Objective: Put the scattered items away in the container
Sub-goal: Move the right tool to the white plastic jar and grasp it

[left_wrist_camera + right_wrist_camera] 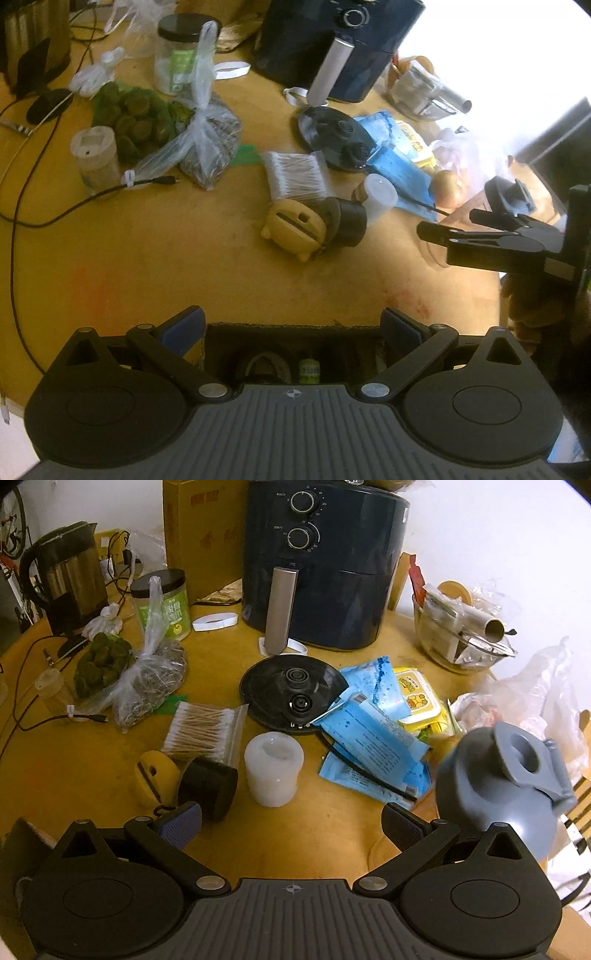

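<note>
My left gripper (pixel 293 326) is open and hovers over a dark cardboard box (pixel 280 326) at the table's near edge; a few small items lie inside. Farther out lie a yellow pig-shaped toy (pixel 291 229), a black cylinder (pixel 349 223), a translucent white cup (pixel 380 194) and a pack of cotton swabs (pixel 295 177). My right gripper (pixel 291 827) is open and holds nothing, just short of the white cup (pixel 273 771) and black cylinder (pixel 208 786). The toy (pixel 153 775) lies to their left. The right gripper (pixel 450 221) also shows from the side in the left wrist view.
A dark air fryer (pixel 325 561) stands at the back, with a black kettle base (pixel 291 694) before it. Blue packets (pixel 373 746), a grey-blue bottle (pixel 498 786), a glass bowl (pixel 458 638), a kettle (pixel 70 576), a jar (pixel 162 602), tied plastic bags (pixel 147 686) and cables (pixel 22 206) crowd the wooden table (pixel 184 266).
</note>
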Tool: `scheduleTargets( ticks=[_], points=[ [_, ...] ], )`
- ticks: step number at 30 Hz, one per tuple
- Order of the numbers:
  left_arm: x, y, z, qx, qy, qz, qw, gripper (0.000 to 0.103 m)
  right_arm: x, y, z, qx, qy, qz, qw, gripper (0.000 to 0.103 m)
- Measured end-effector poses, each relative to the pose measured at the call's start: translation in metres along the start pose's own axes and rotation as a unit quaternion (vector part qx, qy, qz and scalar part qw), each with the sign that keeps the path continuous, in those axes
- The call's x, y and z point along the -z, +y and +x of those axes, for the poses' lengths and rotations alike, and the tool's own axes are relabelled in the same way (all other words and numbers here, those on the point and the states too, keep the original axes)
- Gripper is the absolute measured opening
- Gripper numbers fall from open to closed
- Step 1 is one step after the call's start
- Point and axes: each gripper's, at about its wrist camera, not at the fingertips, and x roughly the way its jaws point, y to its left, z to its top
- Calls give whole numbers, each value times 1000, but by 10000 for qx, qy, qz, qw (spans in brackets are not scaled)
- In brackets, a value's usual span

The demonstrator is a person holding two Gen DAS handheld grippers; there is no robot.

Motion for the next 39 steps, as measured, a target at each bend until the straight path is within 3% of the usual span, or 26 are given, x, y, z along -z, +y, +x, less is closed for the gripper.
scheduleTargets(
  ticks=[9,16,28,33,39],
  points=[
    [6,3,-6,-28,-79,-312,9995,103,-8,17,22,58,-223,-51,9997,103],
    [14,11,-10,-55,-80,-578,9983,102,-14,16,45,-13,-161,375,9992,101],
    [31,23,-19,-268,-204,-1059,9938,102,-23,11,81,87,-91,823,9965,78],
    [34,26,-19,-295,-223,-1228,9917,102,-23,8,97,118,79,863,9962,63],
    [34,26,-20,-288,-311,-1353,9899,102,-21,8,103,39,97,894,9959,57]
  ],
)
